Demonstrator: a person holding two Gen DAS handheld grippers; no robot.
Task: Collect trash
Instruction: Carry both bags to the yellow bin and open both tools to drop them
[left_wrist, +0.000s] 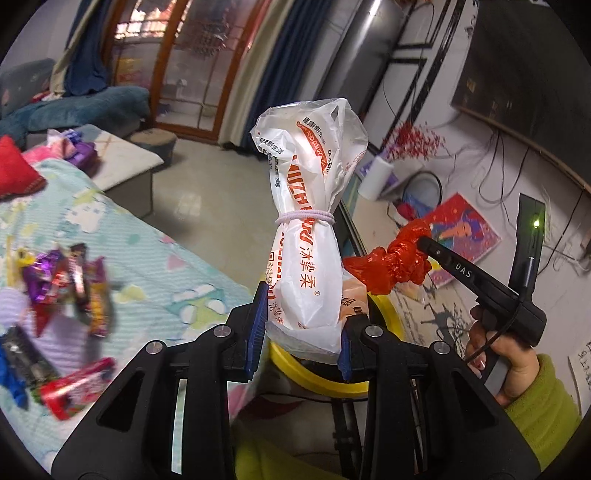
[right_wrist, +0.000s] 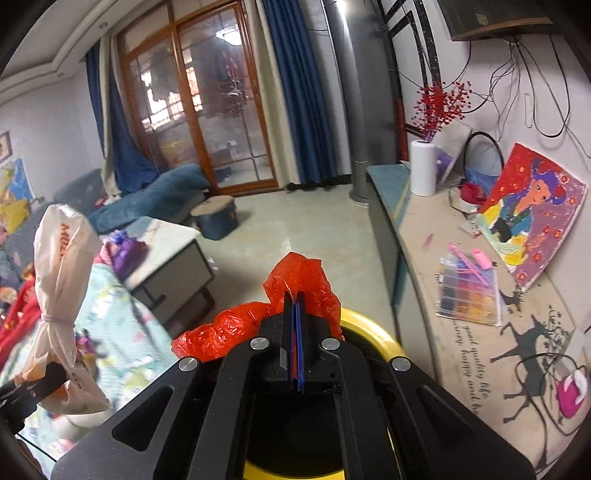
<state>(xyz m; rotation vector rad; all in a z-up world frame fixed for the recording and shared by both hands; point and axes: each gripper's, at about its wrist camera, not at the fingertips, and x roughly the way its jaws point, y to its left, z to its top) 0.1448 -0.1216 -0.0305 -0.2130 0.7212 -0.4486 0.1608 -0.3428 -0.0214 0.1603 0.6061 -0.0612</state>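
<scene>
Both grip: left gripper (left_wrist: 301, 332) clamps the white bag (left_wrist: 308, 229); right gripper (right_wrist: 294, 295), seemingly near-closed, pinches red plastic (right_wrist: 299, 280).

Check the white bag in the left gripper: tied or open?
Tied. A hair band cinches the white bag mid-height, held by the left gripper.

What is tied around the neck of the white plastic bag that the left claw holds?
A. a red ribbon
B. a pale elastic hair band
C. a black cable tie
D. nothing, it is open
B: in the left wrist view, a pale elastic band circles the pinched neck of the white plastic bag held in the left claw.
</scene>
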